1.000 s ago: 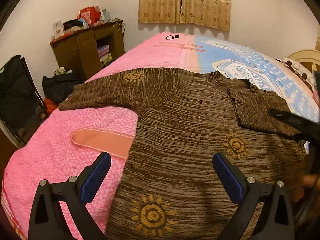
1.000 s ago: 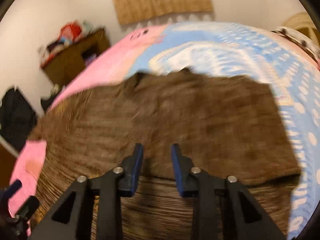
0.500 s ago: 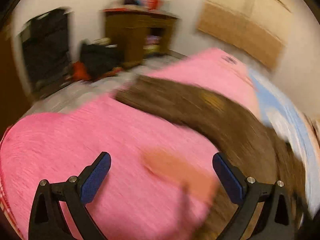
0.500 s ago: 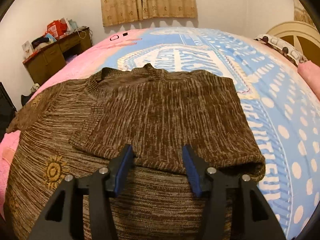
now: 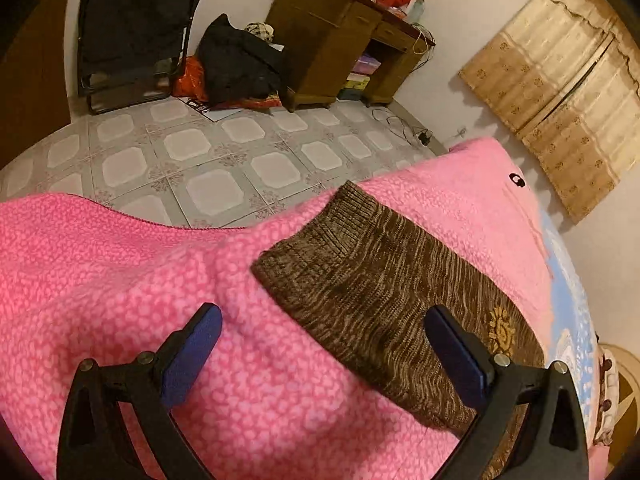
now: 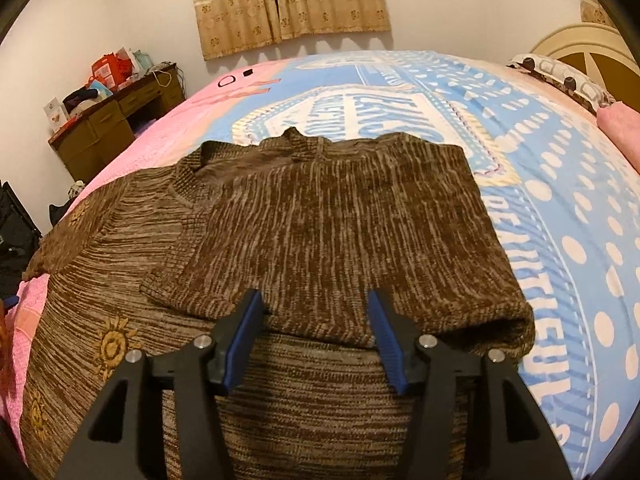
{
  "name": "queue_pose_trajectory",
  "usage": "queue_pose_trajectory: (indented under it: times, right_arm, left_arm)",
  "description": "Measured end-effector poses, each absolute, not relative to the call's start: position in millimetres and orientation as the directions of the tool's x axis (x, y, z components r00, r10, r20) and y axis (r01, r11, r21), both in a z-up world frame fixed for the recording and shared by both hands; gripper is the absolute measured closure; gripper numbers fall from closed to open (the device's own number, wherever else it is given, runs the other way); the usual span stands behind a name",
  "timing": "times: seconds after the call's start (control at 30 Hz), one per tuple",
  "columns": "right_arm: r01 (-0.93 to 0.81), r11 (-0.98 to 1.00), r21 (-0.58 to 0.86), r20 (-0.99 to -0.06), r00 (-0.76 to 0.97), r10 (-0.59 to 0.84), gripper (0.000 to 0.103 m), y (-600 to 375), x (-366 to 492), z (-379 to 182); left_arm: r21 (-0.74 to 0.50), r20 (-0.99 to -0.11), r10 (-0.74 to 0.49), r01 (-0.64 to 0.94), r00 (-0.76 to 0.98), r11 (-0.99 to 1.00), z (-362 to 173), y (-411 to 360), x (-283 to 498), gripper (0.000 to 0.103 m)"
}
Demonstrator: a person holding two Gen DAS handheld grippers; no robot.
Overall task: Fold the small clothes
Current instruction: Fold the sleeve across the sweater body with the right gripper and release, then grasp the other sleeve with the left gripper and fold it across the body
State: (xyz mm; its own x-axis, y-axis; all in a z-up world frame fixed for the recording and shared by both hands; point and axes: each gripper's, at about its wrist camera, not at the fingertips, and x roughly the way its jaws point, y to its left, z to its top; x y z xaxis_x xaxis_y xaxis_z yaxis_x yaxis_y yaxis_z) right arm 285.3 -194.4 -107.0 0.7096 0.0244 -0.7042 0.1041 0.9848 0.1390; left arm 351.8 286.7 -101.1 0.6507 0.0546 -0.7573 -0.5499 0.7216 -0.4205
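A brown knitted sweater [image 6: 320,232] with yellow sun motifs lies flat on the bed. Its right sleeve is folded in over the chest. Its left sleeve [image 5: 360,276] lies stretched out on the pink blanket, cuff toward the bed's edge. My left gripper [image 5: 320,344] is open and empty, hovering over that sleeve just behind the cuff. My right gripper [image 6: 316,332] is open and empty, just above the lower edge of the folded-in sleeve.
The bed has a pink blanket [image 5: 120,280] and a blue patterned cover [image 6: 560,200]. The bed's edge drops to a tiled floor [image 5: 200,160]. A wooden desk [image 5: 340,40], black bags [image 5: 236,64] and a pillow [image 6: 560,76] are around.
My left gripper swung left from the sweater's body to the outstretched left sleeve's cuff. My right gripper opened wider and drew back a little from the folded sleeve.
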Motion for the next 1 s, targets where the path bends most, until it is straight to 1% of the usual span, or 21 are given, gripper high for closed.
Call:
queue_pose_trajectory:
  times: [0.1, 0.17, 0.2, 0.23, 0.27, 0.33, 0.37, 0.4, 0.47, 0.6, 0.7, 0.8, 0.87, 0.93, 1.0]
  right_arm:
    - [0.103, 0.985, 0.140, -0.704, 0.710, 0.026, 0.044, -194.4, 285.5, -107.4]
    - [0.104, 0.984, 0.144, -0.703, 0.711, 0.028, 0.044, -194.7, 285.7, -107.5]
    - [0.104, 0.984, 0.145, -0.702, 0.711, 0.028, 0.044, -194.8, 285.4, -107.4]
    - [0.104, 0.984, 0.146, -0.702, 0.712, 0.029, 0.044, -195.1, 285.4, -107.5]
    - [0.104, 0.984, 0.146, -0.702, 0.712, 0.029, 0.044, -195.1, 285.4, -107.4]
    - [0.104, 0.984, 0.146, -0.702, 0.712, 0.029, 0.044, -195.1, 285.4, -107.5]
    - [0.104, 0.984, 0.146, -0.702, 0.712, 0.029, 0.044, -195.1, 285.4, -107.5]
    - [0.104, 0.984, 0.147, -0.702, 0.712, 0.030, 0.044, -195.3, 285.5, -107.6]
    - [0.103, 0.983, 0.149, -0.701, 0.713, 0.031, 0.044, -195.6, 285.5, -107.8]
    - [0.102, 0.983, 0.152, -0.700, 0.713, 0.034, 0.044, -195.5, 285.7, -107.9]
    - [0.102, 0.983, 0.154, -0.700, 0.713, 0.035, 0.043, -195.7, 285.7, -108.0]
    - [0.102, 0.982, 0.157, -0.699, 0.714, 0.038, 0.043, -195.5, 285.8, -108.0]
    - [0.102, 0.982, 0.158, -0.699, 0.714, 0.038, 0.043, -195.6, 285.6, -108.0]
    - [0.102, 0.982, 0.158, -0.699, 0.715, 0.038, 0.043, -196.0, 285.6, -108.0]
    - [0.101, 0.982, 0.159, -0.698, 0.715, 0.039, 0.043, -195.9, 285.6, -108.0]
  left_arm:
    - [-0.434, -0.750, 0.054, -0.553, 0.659, 0.711, -99.3, 289.3, 348.8, 0.002]
    - [-0.424, -0.751, 0.062, -0.553, 0.657, 0.717, -99.1, 289.3, 351.8, 0.005]
    - [-0.407, -0.755, 0.074, -0.554, 0.652, 0.726, -99.0, 289.7, 353.8, 0.015]
    - [-0.376, -0.763, 0.100, -0.563, 0.639, 0.736, -99.6, 290.9, 361.0, 0.038]
    - [-0.353, -0.769, 0.121, -0.575, 0.628, 0.738, -99.6, 291.3, 362.2, 0.047]
    - [-0.357, -0.767, 0.127, -0.582, 0.629, 0.731, -101.2, 297.8, 361.8, 0.077]
    - [-0.396, -0.759, 0.093, -0.571, 0.644, 0.719, -103.6, 303.3, 360.9, 0.089]
    - [-0.451, -0.752, 0.043, -0.561, 0.658, 0.694, -108.2, 309.8, 359.2, 0.093]
    - [-0.500, -0.730, 0.018, -0.552, 0.683, 0.667, -110.1, 315.4, 355.0, 0.093]
    - [-0.513, -0.703, 0.015, -0.521, 0.711, 0.682, -102.2, 312.6, 352.3, 0.094]
    - [-0.543, -0.656, -0.002, -0.471, 0.755, 0.696, -90.8, 310.0, 348.6, 0.094]
    - [-0.535, -0.623, 0.005, -0.431, 0.782, 0.727, -78.7, 303.9, 345.6, 0.094]
    - [-0.517, -0.629, 0.018, -0.435, 0.778, 0.737, -77.6, 301.6, 346.9, 0.093]
    - [-0.491, -0.664, 0.040, -0.476, 0.747, 0.729, -83.8, 303.0, 351.7, 0.093]
    - [-0.498, -0.696, 0.024, -0.506, 0.718, 0.704, -95.8, 305.9, 355.7, 0.093]
